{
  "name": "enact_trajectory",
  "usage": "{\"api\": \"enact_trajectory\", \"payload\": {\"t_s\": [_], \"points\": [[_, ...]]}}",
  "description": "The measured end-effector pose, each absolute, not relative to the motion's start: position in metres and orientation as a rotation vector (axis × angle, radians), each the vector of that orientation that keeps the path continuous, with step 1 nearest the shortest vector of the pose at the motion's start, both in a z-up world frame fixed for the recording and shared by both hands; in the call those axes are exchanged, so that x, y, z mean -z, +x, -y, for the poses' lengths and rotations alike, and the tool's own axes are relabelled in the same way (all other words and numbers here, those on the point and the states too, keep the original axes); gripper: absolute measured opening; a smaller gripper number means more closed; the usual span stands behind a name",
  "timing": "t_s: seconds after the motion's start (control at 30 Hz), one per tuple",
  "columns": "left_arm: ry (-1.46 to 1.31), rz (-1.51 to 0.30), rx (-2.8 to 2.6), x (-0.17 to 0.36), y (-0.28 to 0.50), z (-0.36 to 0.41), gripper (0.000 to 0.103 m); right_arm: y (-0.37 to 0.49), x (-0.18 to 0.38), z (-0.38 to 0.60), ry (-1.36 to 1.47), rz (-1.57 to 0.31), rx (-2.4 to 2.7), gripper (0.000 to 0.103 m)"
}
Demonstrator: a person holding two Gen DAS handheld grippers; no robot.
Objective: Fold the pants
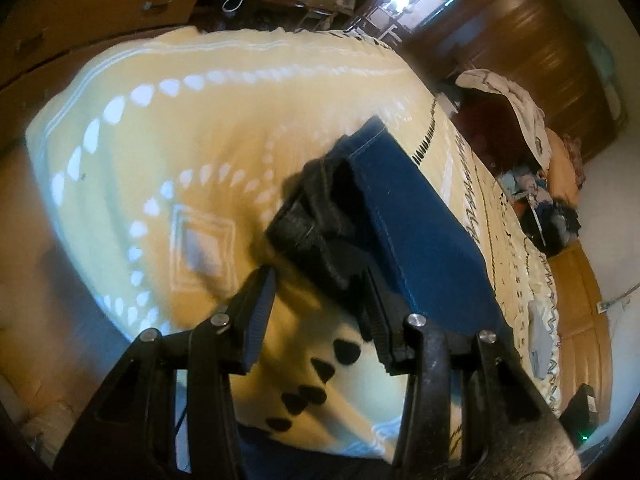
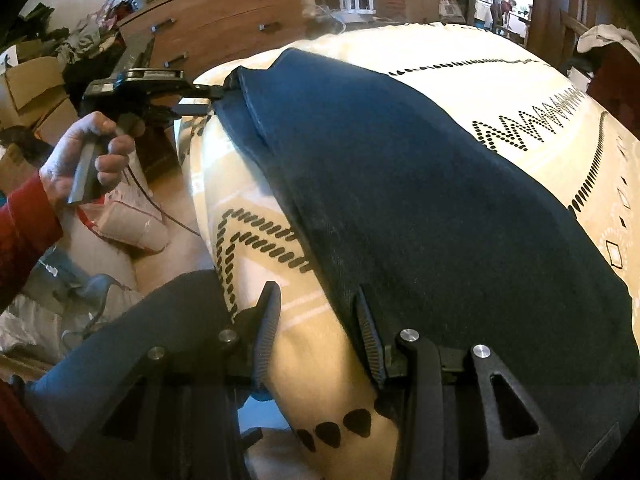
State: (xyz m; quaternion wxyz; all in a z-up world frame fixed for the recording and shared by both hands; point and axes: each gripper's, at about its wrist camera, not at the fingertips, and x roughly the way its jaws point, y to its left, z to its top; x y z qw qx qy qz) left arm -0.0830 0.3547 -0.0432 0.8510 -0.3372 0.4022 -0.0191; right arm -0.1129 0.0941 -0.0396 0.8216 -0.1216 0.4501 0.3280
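Dark blue pants lie stretched along the cream patterned bed cover. In the left wrist view they run away to the upper middle, with a dark bunched end near my fingers. My left gripper is open, its right finger at the pants' edge. It also shows in the right wrist view, at the pants' far end, held by a hand. My right gripper is open, its right finger against the near edge of the pants.
A wooden dresser and cardboard boxes stand beyond the bed on the left. A chair with clothes and a cluttered wooden bedside unit lie right of the bed. Bags and a shoe sit on the floor.
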Motion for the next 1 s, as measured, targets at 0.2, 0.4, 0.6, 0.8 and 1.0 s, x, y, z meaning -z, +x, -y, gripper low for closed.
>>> {"api": "enact_trajectory", "payload": {"t_s": [0.2,0.4,0.6,0.8,1.0], "points": [[-0.709,-0.833,-0.037,0.047,-0.077,-0.361,0.016,-0.111,0.042,-0.090,-0.230,-0.970,-0.691,0.043],[-0.779,-0.773,0.013,0.046,-0.078,-0.395,0.015,-0.109,0.038,-0.087,-0.214,-0.965,-0.689,0.043],[-0.777,-0.786,0.052,0.056,-0.078,-0.397,0.019,-0.104,0.034,-0.088,-0.235,-0.944,-0.687,0.043],[-0.682,-0.760,-0.089,0.021,-0.111,-0.395,0.031,-0.096,0.030,-0.090,-0.278,-0.919,-0.697,0.045],[-0.680,-0.773,0.097,0.005,-0.092,-0.358,0.032,-0.093,0.043,-0.096,-0.322,-0.950,-0.706,0.046]]}}
